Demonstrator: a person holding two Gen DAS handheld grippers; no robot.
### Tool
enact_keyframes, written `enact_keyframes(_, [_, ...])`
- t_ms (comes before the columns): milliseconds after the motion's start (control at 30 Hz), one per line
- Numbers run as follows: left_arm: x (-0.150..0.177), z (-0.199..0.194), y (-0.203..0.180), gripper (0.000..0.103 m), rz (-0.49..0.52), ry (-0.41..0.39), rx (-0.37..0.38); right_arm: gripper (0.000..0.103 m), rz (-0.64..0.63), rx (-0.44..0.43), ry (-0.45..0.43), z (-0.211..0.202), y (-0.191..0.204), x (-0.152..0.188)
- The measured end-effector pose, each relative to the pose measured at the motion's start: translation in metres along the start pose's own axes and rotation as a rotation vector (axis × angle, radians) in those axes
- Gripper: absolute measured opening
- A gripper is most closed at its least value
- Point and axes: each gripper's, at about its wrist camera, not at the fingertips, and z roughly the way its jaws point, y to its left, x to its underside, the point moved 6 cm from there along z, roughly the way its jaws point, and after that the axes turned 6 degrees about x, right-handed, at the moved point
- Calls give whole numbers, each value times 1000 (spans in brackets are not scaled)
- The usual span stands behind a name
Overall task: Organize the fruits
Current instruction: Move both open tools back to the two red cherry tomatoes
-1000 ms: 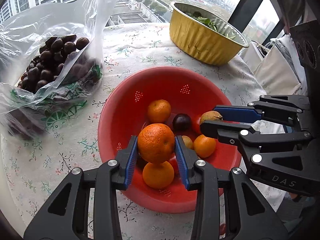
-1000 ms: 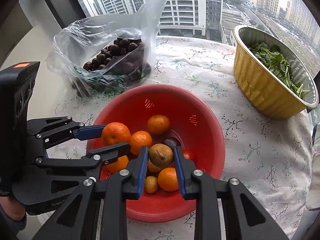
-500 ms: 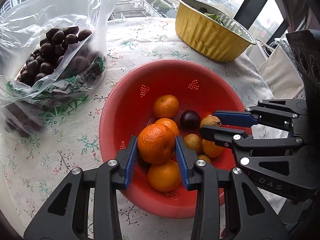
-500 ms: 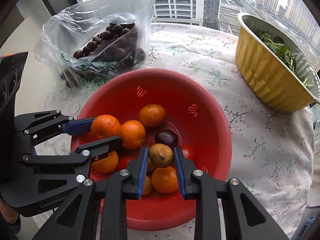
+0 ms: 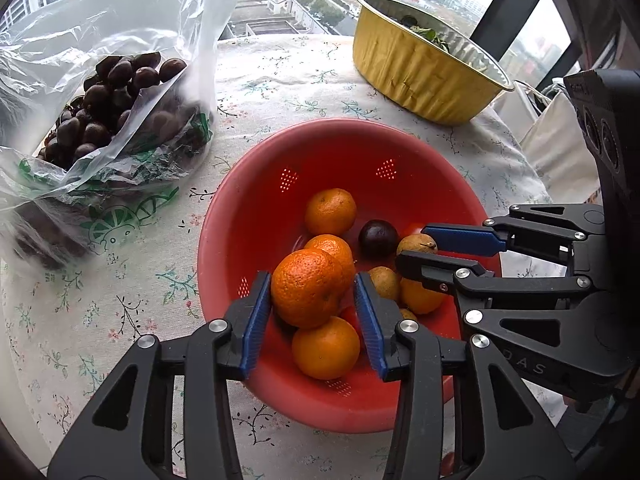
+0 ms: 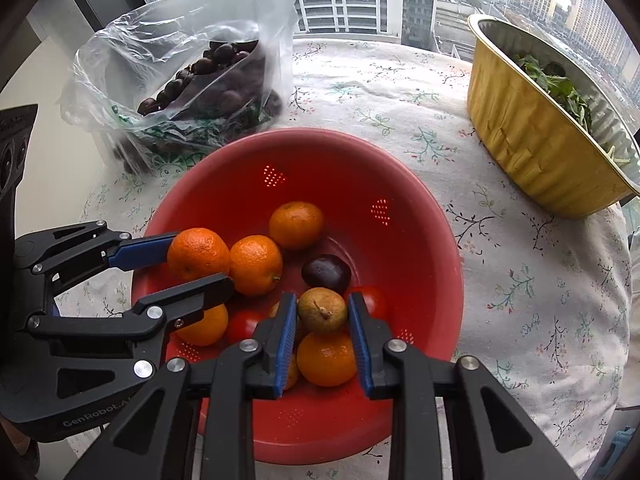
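Observation:
A red colander bowl [image 5: 328,152] [image 6: 320,168] holds several oranges, small brown fruits, red tomatoes and a dark plum [image 5: 378,238]. My left gripper [image 5: 312,280] [image 6: 200,260] hangs over the bowl's left side with a large orange [image 5: 308,288] [image 6: 198,254] between its jaws. The jaws are opening: a gap shows beside the right pad, and the orange rests on the fruit below. My right gripper [image 6: 321,300] [image 5: 414,245] is shut on a small brown-green fruit [image 6: 322,310] [image 5: 416,245] just above the pile.
A clear plastic bag [image 5: 120,92] [image 6: 200,72] of dark round fruits lies left of the bowl. A gold foil pan [image 5: 420,76] [image 6: 532,140] with green leaves stands at the back right. A floral cloth covers the round table, whose edge runs close behind.
The left jaws have spread apart around the orange, which has settled onto the fruit beneath. The right gripper still grips the small brown fruit in much the same spot.

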Motion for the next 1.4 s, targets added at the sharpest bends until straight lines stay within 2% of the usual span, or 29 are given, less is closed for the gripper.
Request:
enact_keyframes(100, [1, -7, 0, 55, -6, -15, -2, 29, 9, 2, -1, -2, -3, 2])
enact_keyframes(200, [2, -15, -1, 59, -4, -28, -4, 39, 21, 2, -7, -6, -6, 4])
enact_keyframes(300, [5, -28, -4, 68, -8, -54, -2, 40, 23, 1, -22, -14, -6, 5])
enact_keyframes(467, [17, -53, -12, 79, -25, -98, 16, 49, 41, -5, -61, -36, -8, 14])
enact_keyframes(533, [26, -63, -18, 88, -16, -109, 22, 58, 69, -9, -71, -46, -13, 24])
enact_keyframes(567, [33, -67, -22, 96, -8, -111, 27, 60, 87, -10, -76, -51, -16, 31])
enact_keyframes(600, [40, -69, -25, 99, 0, -109, 32, 63, 102, -9, -80, -56, -19, 40])
enact_keyframes(733, [78, -69, -41, 103, 43, -69, 29, 70, 148, 1, -52, -66, -25, 86])
enact_keyframes(1033, [171, -54, -62, 103, 115, 60, -27, 70, 160, 24, 96, -56, -8, 205])
enact_keyframes(1200, [208, -50, -74, 103, 150, 108, -21, 65, 128, 24, 103, -53, 11, 220])
enact_keyframes(1400, [218, -54, -79, 103, 147, 145, -14, 57, 100, 29, 95, -48, 23, 216])
